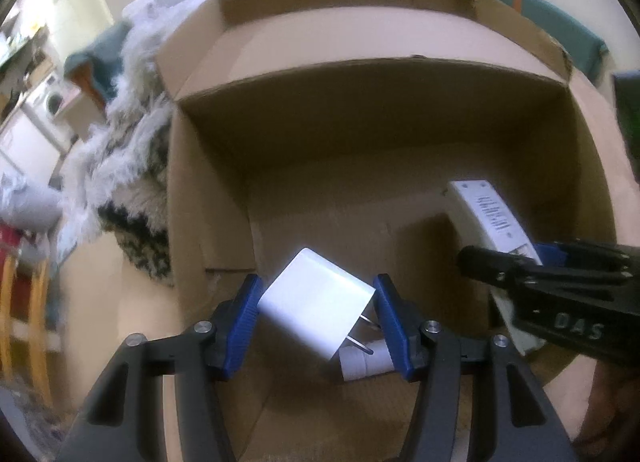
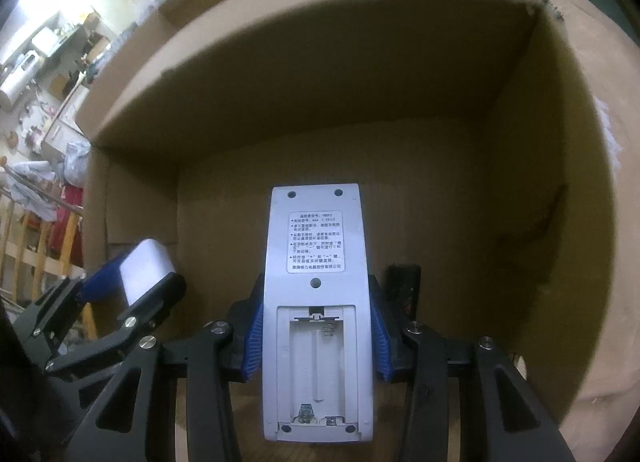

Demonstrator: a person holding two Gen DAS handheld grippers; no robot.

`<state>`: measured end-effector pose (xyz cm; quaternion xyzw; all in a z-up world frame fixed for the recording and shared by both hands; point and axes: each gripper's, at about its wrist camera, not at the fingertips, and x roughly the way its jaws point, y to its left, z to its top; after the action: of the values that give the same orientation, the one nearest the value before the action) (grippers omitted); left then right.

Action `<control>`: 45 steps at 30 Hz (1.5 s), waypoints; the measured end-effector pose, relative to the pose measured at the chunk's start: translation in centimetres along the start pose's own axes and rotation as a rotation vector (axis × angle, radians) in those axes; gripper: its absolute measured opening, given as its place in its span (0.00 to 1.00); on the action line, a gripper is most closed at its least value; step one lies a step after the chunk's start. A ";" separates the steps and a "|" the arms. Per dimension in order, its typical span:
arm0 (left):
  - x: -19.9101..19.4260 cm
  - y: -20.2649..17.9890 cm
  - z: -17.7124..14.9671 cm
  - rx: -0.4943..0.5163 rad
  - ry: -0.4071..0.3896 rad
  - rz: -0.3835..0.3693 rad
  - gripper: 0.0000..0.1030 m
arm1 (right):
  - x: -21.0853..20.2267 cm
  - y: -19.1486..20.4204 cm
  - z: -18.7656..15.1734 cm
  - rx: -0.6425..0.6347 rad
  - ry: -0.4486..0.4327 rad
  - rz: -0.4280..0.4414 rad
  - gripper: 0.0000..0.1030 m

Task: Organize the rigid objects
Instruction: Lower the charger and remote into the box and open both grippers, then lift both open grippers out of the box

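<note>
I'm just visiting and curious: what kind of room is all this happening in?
Most likely a lived-in home, not a lab. A washing machine stands in the background, a fluffy white blanket is heaped beside the cardboard box, and cluttered shelves fill the far side.

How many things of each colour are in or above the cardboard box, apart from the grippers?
White: 3, the charger plug, the remote control, the small cylinder part
Black: 1, a small black object on the box floor
Total: 4

"DAS" on right tongs [image 1: 500,262]
</note>
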<state>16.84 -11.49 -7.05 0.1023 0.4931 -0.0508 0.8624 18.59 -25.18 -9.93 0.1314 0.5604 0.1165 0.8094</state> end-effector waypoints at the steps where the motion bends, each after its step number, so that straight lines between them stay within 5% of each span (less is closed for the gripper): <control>1: 0.1 -0.2 0.0 0.008 -0.004 0.000 0.52 | 0.2 0.0 0.1 0.005 0.005 0.000 0.45; 16: 0.4 -1.1 0.0 0.037 -0.006 -0.008 0.53 | 1.7 -0.7 0.9 0.074 0.037 0.003 0.47; 18: 0.3 -1.3 0.0 0.040 -0.001 -0.009 0.54 | 1.7 -0.8 1.0 0.077 0.020 0.014 0.51; 22: -0.3 -1.0 0.2 0.010 -0.016 -0.026 0.74 | 0.7 -0.8 1.3 0.064 -0.026 0.038 0.75; 27: -0.8 -0.5 0.4 -0.015 -0.022 -0.027 0.74 | 0.3 -0.9 1.6 0.064 -0.037 0.061 0.82; 45: -5.0 1.2 -1.2 -0.023 -0.087 -0.010 0.74 | -3.4 -0.9 -1.0 0.107 -0.119 0.056 0.82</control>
<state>13.54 -10.09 -3.15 0.0875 0.4561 -0.0536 0.8840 16.51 -27.10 -7.63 0.1968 0.5129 0.1012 0.8294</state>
